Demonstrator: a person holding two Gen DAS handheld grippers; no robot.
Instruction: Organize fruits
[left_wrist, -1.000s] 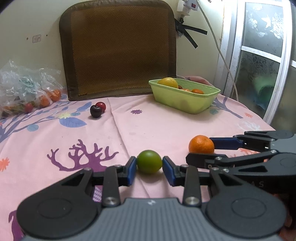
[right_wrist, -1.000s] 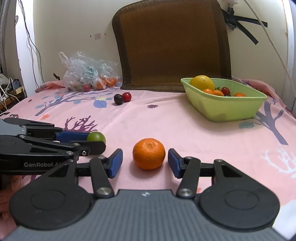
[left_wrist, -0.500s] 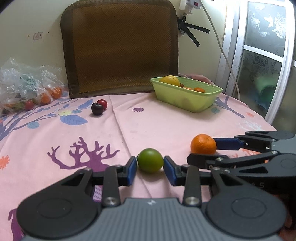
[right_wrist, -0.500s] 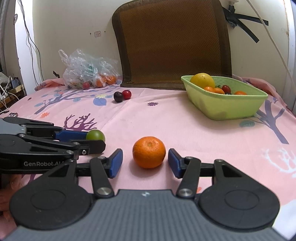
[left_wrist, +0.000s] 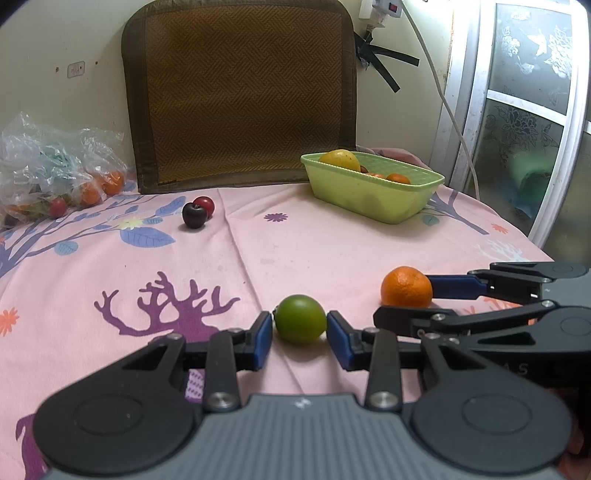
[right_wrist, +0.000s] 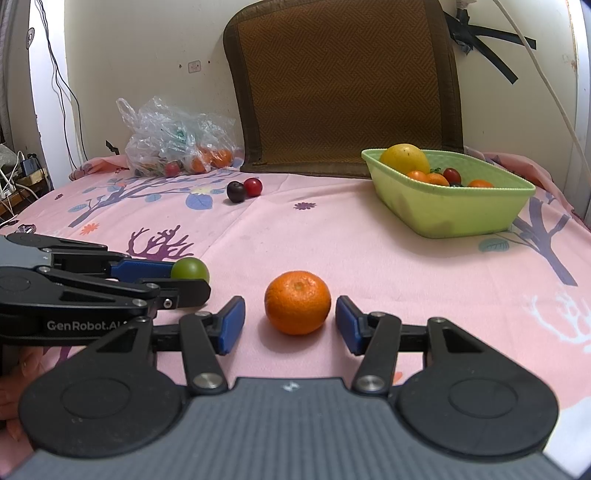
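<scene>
Across the pink floral cloth (right_wrist: 369, 240) covering the worktop, a brown woven mat (right_wrist: 343, 85) leans upright against the far wall. Left of it, at the far edge, sits a clear plastic bag (right_wrist: 173, 147) of mixed fruit. On the far right stands a light green basket (right_wrist: 454, 210), holding a yellow fruit (right_wrist: 403, 158) at its far left end with small orange and red fruits beside it.

Near the front, the left gripper (left_wrist: 300, 334) has its blue pads set on either side of a green lime (left_wrist: 300, 324) that rests on the cloth; the pads look right against the fruit, but a firm squeeze cannot be told from these views. To its right, the right gripper (right_wrist: 290, 325) is spread wide around an orange mandarin (right_wrist: 297, 302), with clear gaps between each pad and the peel. The two grippers lie side by side, close together.

Farther back, left of centre, a dark plum (left_wrist: 194, 216) and a smaller red cherry tomato (left_wrist: 205, 204) sit touching each other, well apart from the basket.
</scene>
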